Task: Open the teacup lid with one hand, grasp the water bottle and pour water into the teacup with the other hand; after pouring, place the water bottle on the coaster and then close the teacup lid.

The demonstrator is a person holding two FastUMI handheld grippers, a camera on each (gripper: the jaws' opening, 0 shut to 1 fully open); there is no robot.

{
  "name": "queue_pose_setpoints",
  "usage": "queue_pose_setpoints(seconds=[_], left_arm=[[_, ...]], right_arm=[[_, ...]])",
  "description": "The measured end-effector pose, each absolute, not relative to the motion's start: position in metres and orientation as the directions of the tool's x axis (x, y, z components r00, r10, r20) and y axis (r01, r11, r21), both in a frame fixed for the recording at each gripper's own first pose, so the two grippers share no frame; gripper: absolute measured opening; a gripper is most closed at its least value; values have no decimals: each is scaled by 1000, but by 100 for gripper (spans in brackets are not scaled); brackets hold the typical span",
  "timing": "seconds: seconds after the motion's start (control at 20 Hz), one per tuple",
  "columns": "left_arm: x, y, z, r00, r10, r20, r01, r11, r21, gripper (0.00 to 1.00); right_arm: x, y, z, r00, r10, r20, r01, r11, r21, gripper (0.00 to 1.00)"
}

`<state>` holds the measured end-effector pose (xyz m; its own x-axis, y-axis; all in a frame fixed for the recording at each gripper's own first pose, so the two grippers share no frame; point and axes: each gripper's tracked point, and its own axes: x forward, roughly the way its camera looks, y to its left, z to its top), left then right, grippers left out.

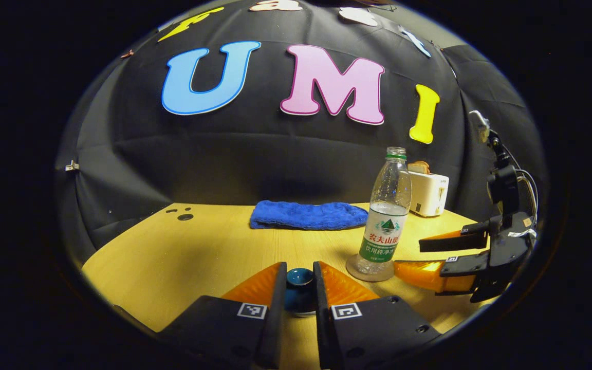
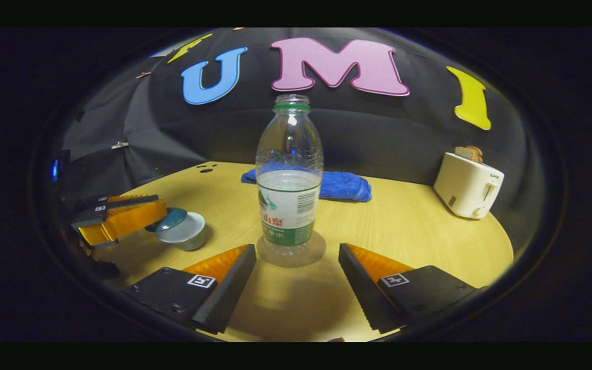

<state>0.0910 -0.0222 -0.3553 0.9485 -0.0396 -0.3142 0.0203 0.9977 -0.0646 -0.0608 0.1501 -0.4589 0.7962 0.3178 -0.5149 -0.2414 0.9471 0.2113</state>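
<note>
My left gripper [image 1: 299, 270] is shut on the knob of the teal teacup lid [image 1: 299, 281], low over the table. In the right gripper view the left gripper [image 2: 160, 206] holds that lid [image 2: 170, 219] tilted over the left rim of the pale grey teacup [image 2: 187, 235]. The capless water bottle [image 2: 289, 190], about half full, stands upright on the round coaster [image 2: 312, 255]. My right gripper [image 2: 296, 280] is open just in front of the bottle, one finger on each side and apart from it. From the left gripper view the bottle [image 1: 386, 221] and the open right gripper [image 1: 411, 255] lie to the right.
A folded blue towel [image 2: 342, 186] lies at the back of the wooden table [image 2: 419, 231]. At the back right stands a white toaster [image 2: 468, 185] with bread in it. Small dark holes [image 1: 185, 216] mark the table's back left.
</note>
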Motion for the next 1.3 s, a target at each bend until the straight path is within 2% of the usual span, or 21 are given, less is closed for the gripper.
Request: queue_pose_setpoints(seconds=[0.4, 0.55, 0.7, 0.75, 0.85, 1.05, 1.1, 1.2, 1.3], left_arm=[[98, -30, -370, 947, -43, -317, 31, 999, -44, 31], [99, -35, -372, 944, -53, -326, 45, 998, -32, 33], [99, -37, -374, 941, -59, -332, 55, 998, -22, 39], [100, -37, -374, 941, -60, -334, 56, 998, -20, 37], [98, -34, -374, 939, -49, -340, 47, 999, -16, 53], [89, -35, -348, 945, -56, -323, 39, 998, -58, 58], [85, -35, -337, 948, -59, -314, 40, 997, -66, 81], [79, -27, -314, 952, -30, -305, 17, 999, -46, 93], [73, -20, -289, 951, -1, -308, -2, 1000, -12, 97]], right_arm=[[-67, 139, -449, 814, 292, -502, -243, 956, 162, 100], [-68, 141, -450, 813, 295, -502, -243, 955, 169, 99], [-67, 139, -447, 816, 290, -500, -237, 957, 168, 97], [-68, 139, -446, 818, 290, -497, -236, 957, 171, 99], [-68, 136, -440, 821, 289, -493, -231, 957, 176, 99], [-69, 130, -407, 844, 286, -454, -225, 957, 184, 99], [-70, 131, -391, 854, 297, -427, -230, 952, 203, 99], [-73, 130, -358, 876, 296, -381, -224, 949, 222, 97], [-78, 128, -326, 887, 292, -358, -221, 949, 225, 99]])
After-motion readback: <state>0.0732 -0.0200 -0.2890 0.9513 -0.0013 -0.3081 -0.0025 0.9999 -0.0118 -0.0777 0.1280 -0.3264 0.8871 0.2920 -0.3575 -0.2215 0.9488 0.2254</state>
